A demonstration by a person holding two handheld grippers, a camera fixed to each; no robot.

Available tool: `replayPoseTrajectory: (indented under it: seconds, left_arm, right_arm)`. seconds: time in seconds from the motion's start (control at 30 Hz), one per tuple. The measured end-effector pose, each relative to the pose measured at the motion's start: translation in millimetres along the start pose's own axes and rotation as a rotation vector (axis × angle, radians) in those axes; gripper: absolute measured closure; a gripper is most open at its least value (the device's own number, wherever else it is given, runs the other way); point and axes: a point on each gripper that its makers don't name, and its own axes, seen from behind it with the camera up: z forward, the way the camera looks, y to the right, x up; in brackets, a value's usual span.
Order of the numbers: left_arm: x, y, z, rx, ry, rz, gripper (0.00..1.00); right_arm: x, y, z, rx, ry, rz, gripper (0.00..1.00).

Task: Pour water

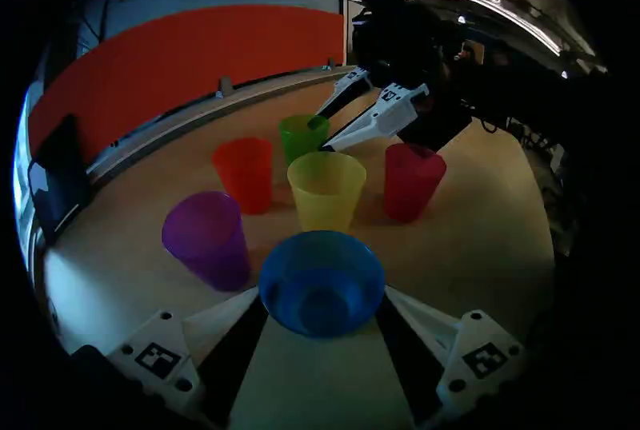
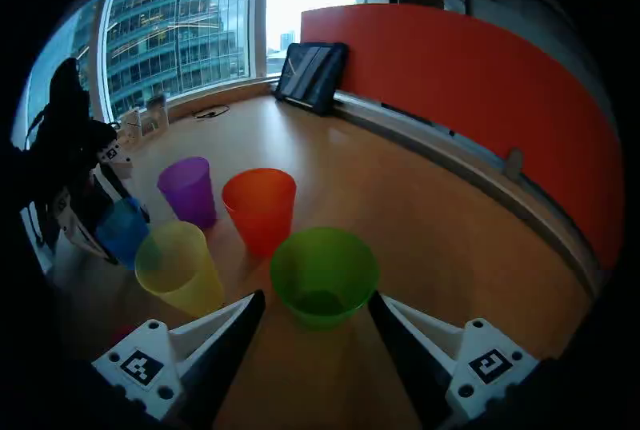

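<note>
Left gripper view: left gripper (image 1: pixel 322 296) jaws clamp blue cup (image 1: pixel 322 278); right gripper view: right gripper (image 2: pixel 316 300) jaws open, flanking green cup (image 2: pixel 324 270)

- Passage ahead of the blue cup (image 1: pixel 322 282) is blocked by the yellow cup (image 1: pixel 326 189).
- Bare tabletop (image 1: pixel 488 246) is left open past the red cup (image 1: pixel 411 181).

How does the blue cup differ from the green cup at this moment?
The blue cup sits between the left tongs, the green cup between the right tongs. In the left gripper view the blue cup is nearest, the green cup farther off, behind the yellow cup. Their colours differ too, blue against green. Both are upright, open, see-through and alike in shape.
</note>
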Motion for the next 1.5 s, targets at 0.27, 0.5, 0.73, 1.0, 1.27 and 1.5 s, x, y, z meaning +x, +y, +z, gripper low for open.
replayPoseTrajectory:
  seconds: [0.27, 0.5, 0.73, 1.0, 1.27, 1.5]
  left_arm:
    - [0.9, -0.4, 0.0, 0.0, 0.002, -0.006, 0.14]
    - [1.3, 0.9, 0.2, -0.002, 0.002, -0.004, 0.15]
    - [2.7, 2.0, 0.3, -0.006, 0.002, -0.007, 0.14]
    - [6.8, 2.6, -2.2, -0.001, 0.013, -0.011, 0.14]
    - [21.3, 4.6, -13.7, 0.016, 0.049, -0.009, 0.15]
    - [40.7, 7.4, -28.2, 0.039, 0.098, -0.002, 0.15]
  right_arm:
    - [1.5, 2.9, 5.0, -0.008, 0.002, 0.008, 0.0]
    - [3.2, 5.7, 11.2, -0.012, 0.003, 0.016, 0.0]
    - [4.8, 4.5, 16.0, -0.012, 0.003, 0.023, 0.09]
    - [8.8, 4.4, 10.7, -0.017, 0.022, 0.035, 0.11]
    - [22.7, 5.8, -9.2, -0.036, 0.057, 0.037, 0.11]
    - [39.7, 1.9, -36.7, -0.058, 0.098, 0.024, 0.11]
